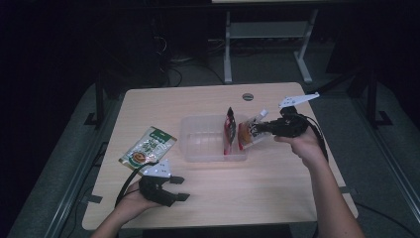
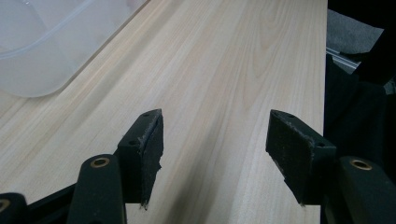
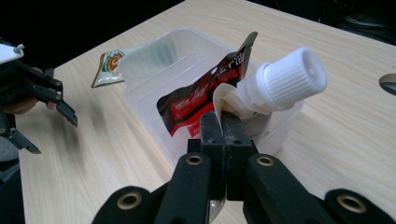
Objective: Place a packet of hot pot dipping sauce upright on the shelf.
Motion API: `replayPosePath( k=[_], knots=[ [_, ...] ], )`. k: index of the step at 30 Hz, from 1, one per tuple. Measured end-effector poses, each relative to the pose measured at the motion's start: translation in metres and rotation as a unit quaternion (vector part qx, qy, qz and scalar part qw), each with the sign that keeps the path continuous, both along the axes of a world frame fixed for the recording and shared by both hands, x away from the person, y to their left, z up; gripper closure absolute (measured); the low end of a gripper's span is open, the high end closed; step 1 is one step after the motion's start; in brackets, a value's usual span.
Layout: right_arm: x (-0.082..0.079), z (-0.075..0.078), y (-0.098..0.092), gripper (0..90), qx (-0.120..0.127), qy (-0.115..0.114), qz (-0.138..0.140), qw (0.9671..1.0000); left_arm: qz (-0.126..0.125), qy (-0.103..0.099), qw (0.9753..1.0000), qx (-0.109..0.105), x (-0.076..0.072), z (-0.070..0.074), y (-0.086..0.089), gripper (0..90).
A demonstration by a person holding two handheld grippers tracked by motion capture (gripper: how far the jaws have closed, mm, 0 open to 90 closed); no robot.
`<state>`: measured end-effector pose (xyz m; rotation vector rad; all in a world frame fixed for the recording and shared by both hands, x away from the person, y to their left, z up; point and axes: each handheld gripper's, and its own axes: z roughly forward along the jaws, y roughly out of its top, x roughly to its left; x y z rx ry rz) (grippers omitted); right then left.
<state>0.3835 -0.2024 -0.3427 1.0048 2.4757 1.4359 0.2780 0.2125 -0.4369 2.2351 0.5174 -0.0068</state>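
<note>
A clear plastic bin (image 1: 208,141) (image 3: 159,60) (image 2: 42,42) sits mid-table. A red and black packet (image 1: 230,130) (image 3: 201,93) stands on edge at its right end. My right gripper (image 1: 261,128) (image 3: 222,123) is shut on a white spouted pouch (image 1: 250,131) (image 3: 261,91) with a ribbed white cap, held tilted over the bin's right rim beside the packet. A green and white pouch (image 1: 148,146) (image 3: 109,65) lies flat on the table left of the bin. My left gripper (image 1: 179,188) (image 2: 215,140) hovers open over bare wood near the front left, holding nothing.
The wooden table (image 1: 277,183) has a round cable hole (image 1: 247,96) at the back. Its right edge (image 2: 324,70) lies close to my left gripper's jaws. A white-legged desk frame (image 1: 267,44) stands on the floor behind. Surroundings are dark.
</note>
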Motion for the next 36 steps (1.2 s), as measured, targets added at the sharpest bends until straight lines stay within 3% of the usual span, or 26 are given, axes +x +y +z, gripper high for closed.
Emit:
replayPosePath(
  k=[5,16,23,29,32,36],
  knots=[
    [0.009,-0.003,0.006,88.9,0.011,0.006,-0.003,0.9999,-0.002,0.002,1.0000,0.000,0.000,0.000,-0.001,36.2],
    [0.025,-0.015,0.023,88.1,-0.003,0.015,-0.004,0.9999,0.003,-0.001,1.0000,0.006,-0.004,-0.001,0.006,36.2],
    [0.030,-0.021,0.024,86.1,0.008,0.016,-0.002,0.9998,0.013,-0.001,0.9999,0.008,-0.008,-0.002,0.011,36.3],
    [0.025,-0.013,0.021,64.0,0.025,0.010,0.011,0.9996,0.020,0.000,0.9998,0.005,-0.010,-0.002,0.013,36.2],
    [0.020,-0.010,0.019,50.2,0.016,0.006,0.007,0.9998,0.022,-0.001,0.9997,0.004,-0.010,-0.001,0.015,36.2],
    [0.012,-0.009,0.016,43.3,-0.002,0.004,-0.005,1.0000,0.026,-0.004,0.9996,0.003,-0.010,0.000,0.018,36.2]
  ],
)
